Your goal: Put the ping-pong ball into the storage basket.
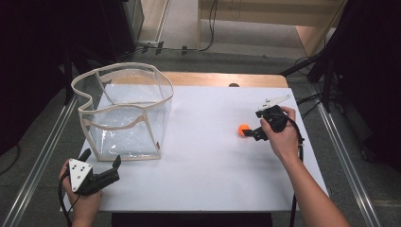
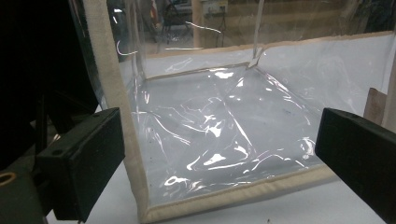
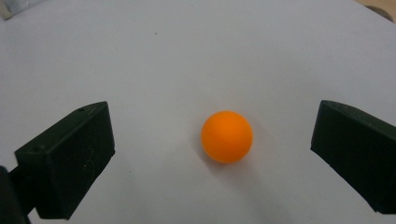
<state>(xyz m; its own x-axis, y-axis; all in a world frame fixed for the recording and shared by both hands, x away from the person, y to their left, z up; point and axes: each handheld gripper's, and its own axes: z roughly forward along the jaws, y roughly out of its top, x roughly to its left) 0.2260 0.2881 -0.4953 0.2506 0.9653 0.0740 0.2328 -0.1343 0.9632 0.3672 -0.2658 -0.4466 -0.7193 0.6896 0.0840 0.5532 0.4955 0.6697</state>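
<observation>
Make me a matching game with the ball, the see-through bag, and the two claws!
Things:
1. ball
2. bag
3. left claw
4. right claw

Descriptions:
A. clear with beige edges, standing open
B. orange, lying on the white table
C. open, on either side of the ball
D. open, pointing at the bag's bottom edge

Pairs: 1-B, 2-A, 3-D, 4-C

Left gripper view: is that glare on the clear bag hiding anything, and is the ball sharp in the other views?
Left gripper view: white glare streaks the clear bag, seams readable. Right gripper view: orange ball sharp, faint shadow. High view: ball small and soft.
</observation>
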